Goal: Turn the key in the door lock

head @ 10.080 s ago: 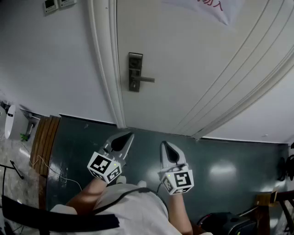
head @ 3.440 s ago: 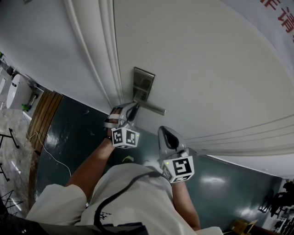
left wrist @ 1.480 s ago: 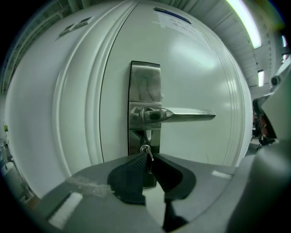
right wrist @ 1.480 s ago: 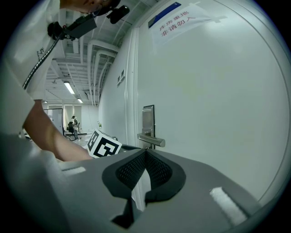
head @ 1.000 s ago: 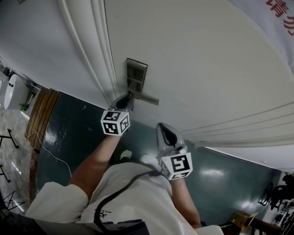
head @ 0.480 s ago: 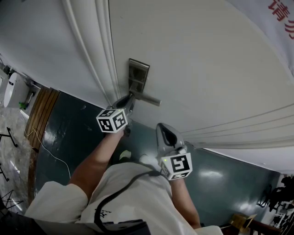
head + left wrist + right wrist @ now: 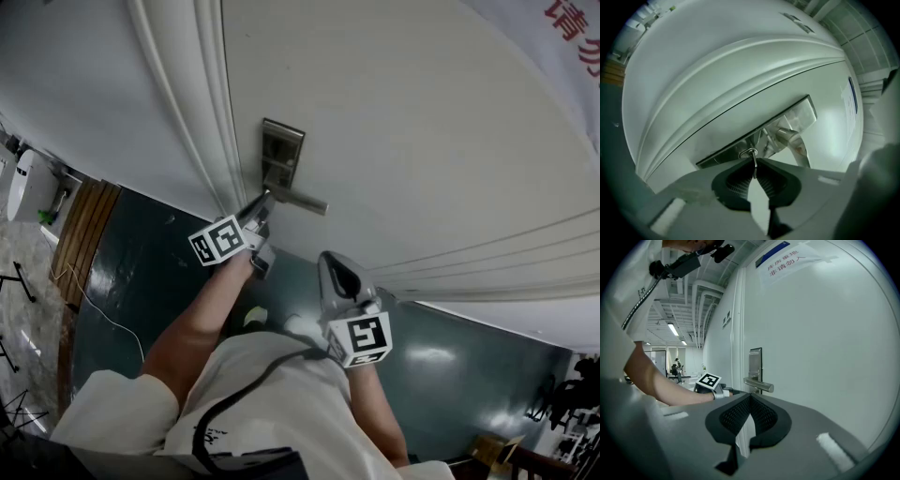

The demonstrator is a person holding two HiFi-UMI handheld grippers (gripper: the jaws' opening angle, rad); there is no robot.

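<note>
A steel lock plate [image 7: 280,155] with a lever handle [image 7: 302,199] is fixed to the white door [image 7: 422,122]. My left gripper [image 7: 259,208] reaches level to the plate's lower end, just under the lever. In the left gripper view a thin metal key [image 7: 753,165] stands on edge between the pads, its ring [image 7: 748,152] against the lock plate [image 7: 790,119]; the left gripper [image 7: 754,168] is shut on it. My right gripper [image 7: 334,266] hangs back from the door, shut and empty, as the right gripper view shows [image 7: 750,397], facing the handle [image 7: 759,386].
The moulded door frame [image 7: 202,103] runs left of the lock. Below lies a dark glossy floor [image 7: 141,272] with wooden boards [image 7: 82,239] at the left. A sign with red print [image 7: 572,28] hangs on the door. People stand far off in the hall [image 7: 675,369].
My left gripper has rolled about its own axis at the lock, its marker cube swinging leftward, while it stays on the key. The right gripper has kept still.
</note>
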